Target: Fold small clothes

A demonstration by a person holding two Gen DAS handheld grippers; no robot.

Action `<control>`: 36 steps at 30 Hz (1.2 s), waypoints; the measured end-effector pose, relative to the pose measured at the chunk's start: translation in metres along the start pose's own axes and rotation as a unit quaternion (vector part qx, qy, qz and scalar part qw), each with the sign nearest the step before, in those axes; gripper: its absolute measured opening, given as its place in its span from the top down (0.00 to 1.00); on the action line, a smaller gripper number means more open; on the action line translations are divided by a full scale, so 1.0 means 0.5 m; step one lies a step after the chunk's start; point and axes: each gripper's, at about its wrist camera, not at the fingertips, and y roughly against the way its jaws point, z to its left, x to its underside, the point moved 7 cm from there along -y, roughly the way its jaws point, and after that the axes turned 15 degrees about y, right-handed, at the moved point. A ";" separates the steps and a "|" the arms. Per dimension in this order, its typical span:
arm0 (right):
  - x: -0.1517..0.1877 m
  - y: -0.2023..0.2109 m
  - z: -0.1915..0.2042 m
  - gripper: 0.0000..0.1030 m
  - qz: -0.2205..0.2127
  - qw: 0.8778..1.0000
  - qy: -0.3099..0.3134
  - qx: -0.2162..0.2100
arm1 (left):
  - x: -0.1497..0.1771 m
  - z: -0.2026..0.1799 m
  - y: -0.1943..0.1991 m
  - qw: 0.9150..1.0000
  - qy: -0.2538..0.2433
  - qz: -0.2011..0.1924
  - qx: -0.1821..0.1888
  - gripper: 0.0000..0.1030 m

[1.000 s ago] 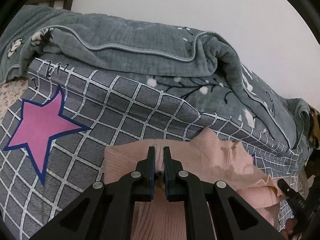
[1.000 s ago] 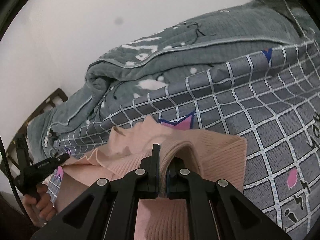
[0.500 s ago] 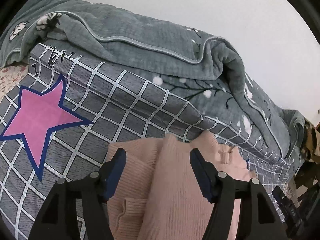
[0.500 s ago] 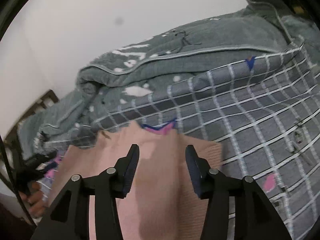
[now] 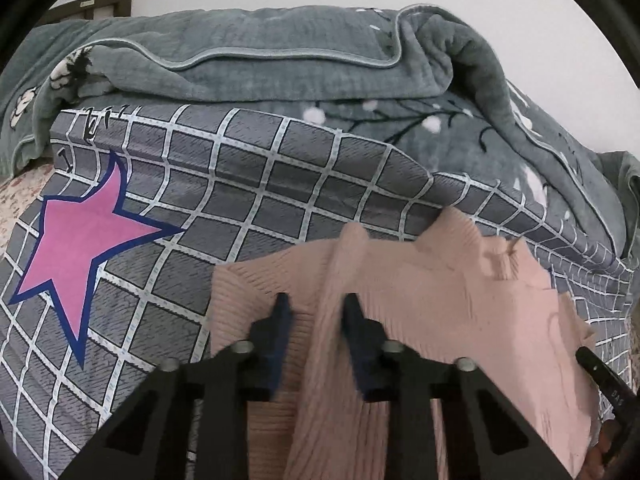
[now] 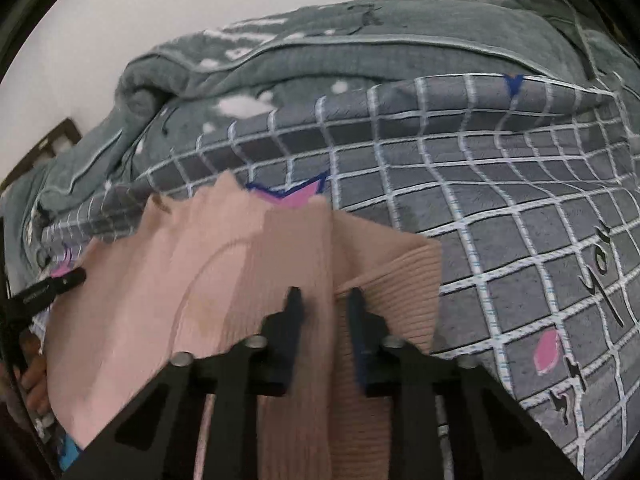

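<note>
Both angled downward. Left hand-held gripper point(image 5: 314, 312) and right hand-held gripper point(image 6: 322, 308), jaws just closing, each clamped on a raised fold of pink sweater point(image 5: 440, 292) on the bed point(image 5: 240, 184), toward 12 o'clock.

one pink knit garment point(image 5: 440, 280), one grid-print sheet point(image 5: 248, 184), one grey-green blanket point(image 5: 280, 76), two claws

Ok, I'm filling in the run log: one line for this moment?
left gripper: just closing, pink sweater ridge between fingers | right gripper: same | sweater on checked bedcover
</note>
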 end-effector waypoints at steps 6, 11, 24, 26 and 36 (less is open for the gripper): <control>-0.008 0.028 -0.009 0.95 -0.034 0.999 -0.001 0.031 | -0.008 0.018 0.019 0.999 0.020 -0.029 -0.003 0.93; -0.001 0.008 -0.005 0.95 -0.005 0.999 0.013 0.051 | 0.000 0.022 0.002 0.999 0.025 -0.013 -0.018 0.90; -0.012 0.048 -0.001 0.47 -0.022 0.999 0.015 0.033 | -0.003 0.015 0.016 0.999 0.027 0.023 0.018 0.48; -0.015 0.071 0.002 0.42 -0.023 0.999 0.023 0.037 | -0.002 0.015 0.024 0.999 0.030 0.026 0.029 0.31; 0.065 0.122 -0.014 0.24 0.002 1.000 0.005 0.016 | 0.046 0.056 0.063 0.998 0.028 0.043 0.029 0.30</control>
